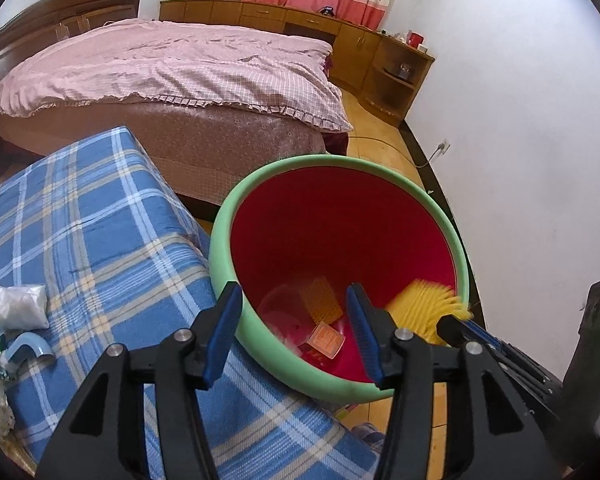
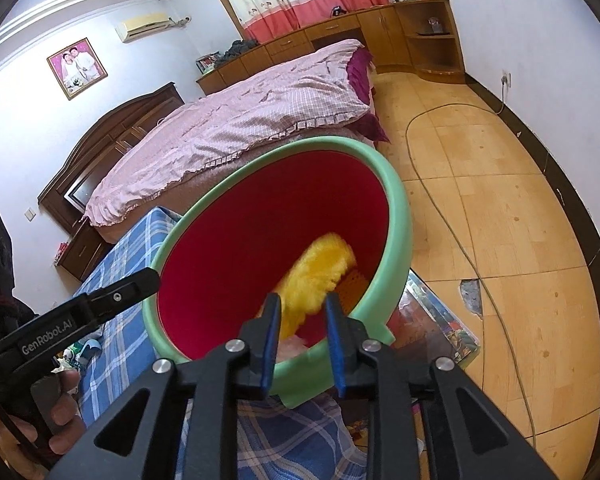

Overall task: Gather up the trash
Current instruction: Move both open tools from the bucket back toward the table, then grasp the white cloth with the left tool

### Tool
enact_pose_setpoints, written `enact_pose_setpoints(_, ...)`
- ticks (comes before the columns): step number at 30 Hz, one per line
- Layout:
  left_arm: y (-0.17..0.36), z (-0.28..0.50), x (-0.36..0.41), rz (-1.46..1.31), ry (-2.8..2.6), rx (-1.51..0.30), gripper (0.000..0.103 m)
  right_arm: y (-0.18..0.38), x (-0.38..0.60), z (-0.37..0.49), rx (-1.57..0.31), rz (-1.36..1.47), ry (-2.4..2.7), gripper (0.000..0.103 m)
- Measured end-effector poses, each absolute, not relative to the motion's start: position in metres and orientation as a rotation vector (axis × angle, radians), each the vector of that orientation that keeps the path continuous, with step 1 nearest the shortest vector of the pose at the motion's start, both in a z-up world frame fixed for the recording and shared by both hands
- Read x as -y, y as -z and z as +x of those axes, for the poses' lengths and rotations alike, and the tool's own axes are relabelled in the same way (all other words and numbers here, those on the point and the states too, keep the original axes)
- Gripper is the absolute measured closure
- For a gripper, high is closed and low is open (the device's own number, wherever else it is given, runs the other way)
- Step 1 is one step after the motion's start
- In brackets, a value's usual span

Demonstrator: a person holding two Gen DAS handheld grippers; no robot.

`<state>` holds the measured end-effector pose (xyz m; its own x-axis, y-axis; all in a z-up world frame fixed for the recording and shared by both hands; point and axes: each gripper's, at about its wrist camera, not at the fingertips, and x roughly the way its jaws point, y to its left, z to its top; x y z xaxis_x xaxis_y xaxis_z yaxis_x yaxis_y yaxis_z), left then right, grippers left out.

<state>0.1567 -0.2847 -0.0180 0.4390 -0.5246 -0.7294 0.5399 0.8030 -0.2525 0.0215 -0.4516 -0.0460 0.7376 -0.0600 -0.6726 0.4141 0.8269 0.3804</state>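
**Already over the bin, a light yellow scrap between loose jaws**

Here we hold both grippers above the red bin point(image 2: 260, 216) with its green rim point(image 2: 400, 240). The right gripper point(image 2: 300, 312) has its jaws a little apart; the yellow crinkled wrapper point(image 2: 320, 272), blurred, sits at twelve o'clock just past them, and we judge it unclamped. The left gripper point(image 1: 292, 328) stands wide apart with nothing in it. Orange packets point(image 1: 324, 340) lie at the bottom. At nine o'clock on the blue plaid cover point(image 1: 100, 240) waits a white pouch point(image 1: 18, 306): soft and light, we judge, best pinched across its middle
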Motion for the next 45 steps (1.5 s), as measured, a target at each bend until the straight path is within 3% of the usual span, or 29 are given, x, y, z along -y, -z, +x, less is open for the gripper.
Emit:
enact_pose_setpoints(12, 0.000, 0.143, 0.252, -0.015, 0.601, -0.880, 0.049, 0.029, 0.442, 0.011, -0.663, 0.554, 0.254, 0.054)
enact_pose_setpoints(45, -0.027, 0.116, 0.047, -0.179, 0.181, -0.775, 0.049, -0.009, 0.326, 0.014, -0.670, 0.456, 0.036, 0.039)
